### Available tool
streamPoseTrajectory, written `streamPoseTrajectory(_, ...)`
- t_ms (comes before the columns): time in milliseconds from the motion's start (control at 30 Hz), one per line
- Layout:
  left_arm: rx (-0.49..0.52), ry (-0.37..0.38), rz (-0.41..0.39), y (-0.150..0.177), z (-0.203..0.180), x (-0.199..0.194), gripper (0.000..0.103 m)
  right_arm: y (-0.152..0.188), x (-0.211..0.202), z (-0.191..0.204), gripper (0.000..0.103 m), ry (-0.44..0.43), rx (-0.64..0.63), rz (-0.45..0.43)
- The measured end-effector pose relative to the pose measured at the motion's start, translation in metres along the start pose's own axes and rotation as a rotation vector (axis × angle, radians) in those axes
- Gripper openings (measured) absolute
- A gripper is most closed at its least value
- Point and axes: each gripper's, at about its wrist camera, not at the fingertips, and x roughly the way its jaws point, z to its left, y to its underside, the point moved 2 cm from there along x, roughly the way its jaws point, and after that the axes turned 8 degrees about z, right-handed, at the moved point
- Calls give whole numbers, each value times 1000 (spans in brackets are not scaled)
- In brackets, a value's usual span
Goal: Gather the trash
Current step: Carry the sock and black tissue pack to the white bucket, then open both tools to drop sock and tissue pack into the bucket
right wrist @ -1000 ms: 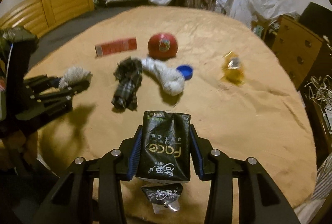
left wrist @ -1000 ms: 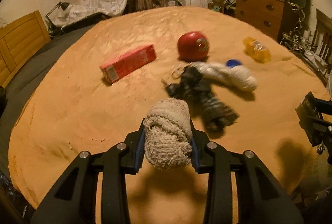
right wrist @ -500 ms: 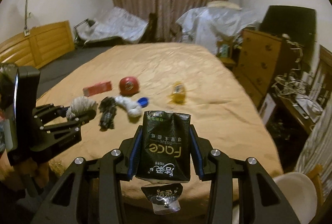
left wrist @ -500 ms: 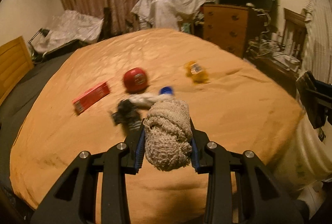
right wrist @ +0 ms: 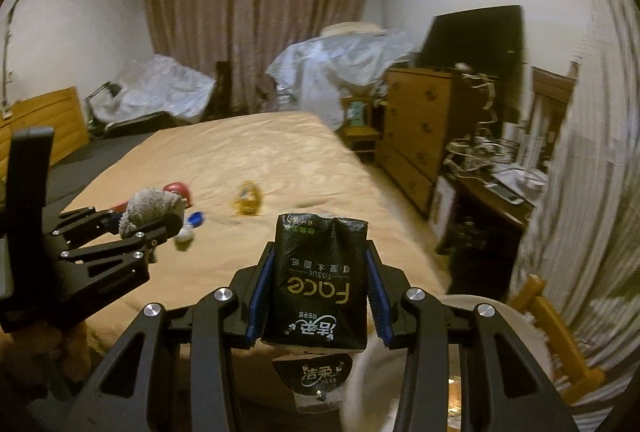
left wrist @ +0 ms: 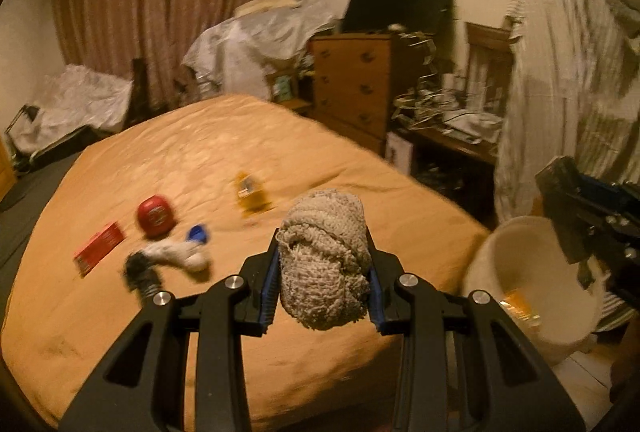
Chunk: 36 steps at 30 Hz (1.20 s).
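Note:
My left gripper (left wrist: pixel 322 274) is shut on a balled grey knitted cloth (left wrist: pixel 324 256), held above the near edge of the bed; it also shows at the left of the right wrist view (right wrist: pixel 154 220). My right gripper (right wrist: pixel 318 290) is shut on a black tissue pack (right wrist: pixel 320 284). A white bin (left wrist: pixel 532 284) stands on the floor at the bed's right corner; its rim shows below the right gripper (right wrist: pixel 472 302). In the left wrist view the right gripper (left wrist: pixel 580 216) hangs over the bin.
On the orange bedspread (left wrist: pixel 200 160) lie a red box (left wrist: pixel 98 248), a red ball (left wrist: pixel 155 216), a blue cap (left wrist: pixel 199 233), a white sock (left wrist: pixel 176 256), a dark cloth (left wrist: pixel 138 270) and a yellow wrapper (left wrist: pixel 250 194). A wooden dresser (left wrist: pixel 352 88) and cluttered desk (left wrist: pixel 452 124) stand on the right.
Both grippers have lifted and swung right, away from the items on the bed, towards the white bin, which has come into view. Both stay shut on their loads.

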Motion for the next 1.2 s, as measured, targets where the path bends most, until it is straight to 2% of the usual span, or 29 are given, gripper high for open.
streamPoseTrajectory(200, 59, 111, -20, -17, -59, -1, 34, 13, -42, -69, 44, 98, 74, -23)
streamPoseTrajectory(400, 78, 196, -5, -26, -104, 6, 34, 27, -67, -131, 44, 174, 135, -15)
streamPoseTrajectory(633, 113, 247, 34, -29, -144, 18, 34, 34, -54, -180, 44, 188, 192, 42)
streamPoseTrajectory(867, 153, 313, 111, -20, -171, 35, 34, 41, -32, -206, 44, 169, 217, 121)
streamPoseTrajectory(1200, 180, 344, 184, -6, -193, 50, 34, 52, -6, -215, 44, 137, 228, 204)
